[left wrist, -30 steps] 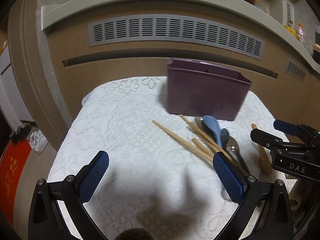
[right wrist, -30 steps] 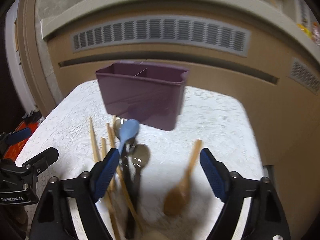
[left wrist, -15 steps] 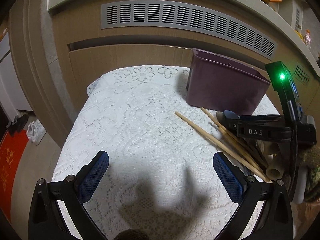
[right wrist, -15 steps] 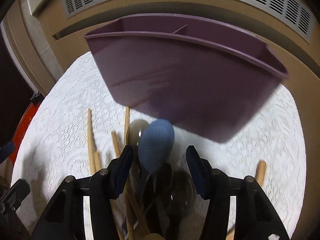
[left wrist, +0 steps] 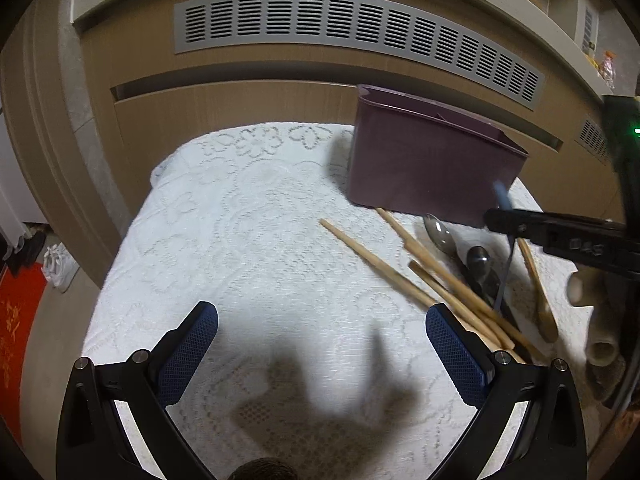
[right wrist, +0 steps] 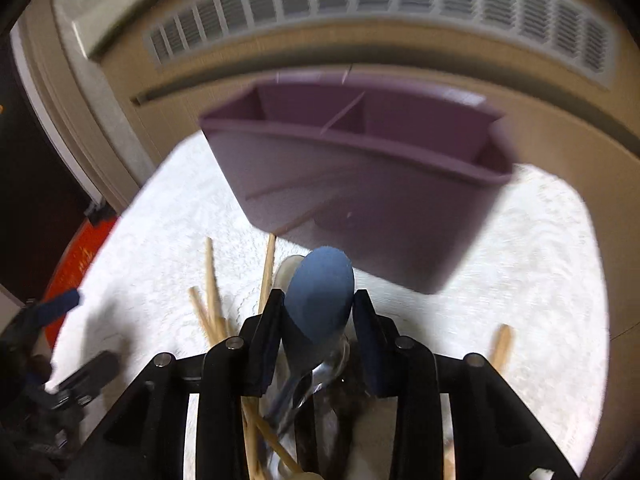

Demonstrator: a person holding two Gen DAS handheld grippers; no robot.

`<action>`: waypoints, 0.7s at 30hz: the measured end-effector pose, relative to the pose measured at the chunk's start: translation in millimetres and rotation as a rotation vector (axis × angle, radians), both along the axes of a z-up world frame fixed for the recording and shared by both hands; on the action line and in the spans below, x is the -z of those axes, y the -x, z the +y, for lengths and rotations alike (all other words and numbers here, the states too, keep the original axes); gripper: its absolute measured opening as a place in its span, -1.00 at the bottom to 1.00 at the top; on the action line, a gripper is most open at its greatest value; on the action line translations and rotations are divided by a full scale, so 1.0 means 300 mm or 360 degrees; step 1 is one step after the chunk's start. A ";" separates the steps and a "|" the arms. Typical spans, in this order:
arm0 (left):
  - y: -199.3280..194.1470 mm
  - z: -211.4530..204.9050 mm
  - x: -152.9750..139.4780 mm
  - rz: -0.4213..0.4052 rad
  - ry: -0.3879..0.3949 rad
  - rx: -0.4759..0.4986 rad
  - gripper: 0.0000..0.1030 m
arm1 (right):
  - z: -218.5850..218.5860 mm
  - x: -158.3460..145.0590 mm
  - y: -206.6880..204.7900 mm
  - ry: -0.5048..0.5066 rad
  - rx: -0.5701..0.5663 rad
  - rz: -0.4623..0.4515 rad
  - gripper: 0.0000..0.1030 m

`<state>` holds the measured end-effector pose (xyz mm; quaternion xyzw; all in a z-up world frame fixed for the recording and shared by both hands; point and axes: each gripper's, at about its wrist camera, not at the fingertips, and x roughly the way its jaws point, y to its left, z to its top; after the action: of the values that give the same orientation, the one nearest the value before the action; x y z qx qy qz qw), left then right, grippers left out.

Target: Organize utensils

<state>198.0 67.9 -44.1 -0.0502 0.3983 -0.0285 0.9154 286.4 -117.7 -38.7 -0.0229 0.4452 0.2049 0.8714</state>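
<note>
While blur smears the right gripper (right wrist: 316,312), its jaws are closing around the blue spoon (right wrist: 320,292).

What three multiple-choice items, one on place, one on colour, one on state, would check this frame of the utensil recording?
1. Where do the wooden chopsticks lie?
A. On the white lace cloth, in front of the bin
B. Inside the bin
C. On the floor

2. What colour is the divided bin?
A. Green
B. Purple
C. White

3. What is between the right gripper's fingers?
A. Nothing
B. A chopstick
C. The blue spoon

Answers: 1 A, the sticks rest on the cloth before the bin wall. 2 B, its walls are purple in both views. 3 C, the jaws are closing with the spoon's bowl between the pads.
</note>
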 end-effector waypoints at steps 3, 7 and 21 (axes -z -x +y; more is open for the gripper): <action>-0.021 -0.047 -0.005 0.0025 0.0047 0.0056 1.00 | -0.077 -0.075 0.060 -0.0048 0.0037 -0.0082 -0.73; -0.040 -0.110 -0.035 -0.0004 0.0081 0.0108 1.00 | -0.176 -0.144 0.122 -0.0088 0.0095 -0.0164 -0.77; -0.335 -0.289 0.051 0.0284 0.0221 0.0217 0.22 | -0.369 -0.106 0.198 -0.0171 0.0200 -0.0191 -0.77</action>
<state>298.6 -18.7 -59.5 -0.0888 0.4778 -0.1135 0.8666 226.9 -228.4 -6.8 0.0395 0.3812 0.1717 0.9076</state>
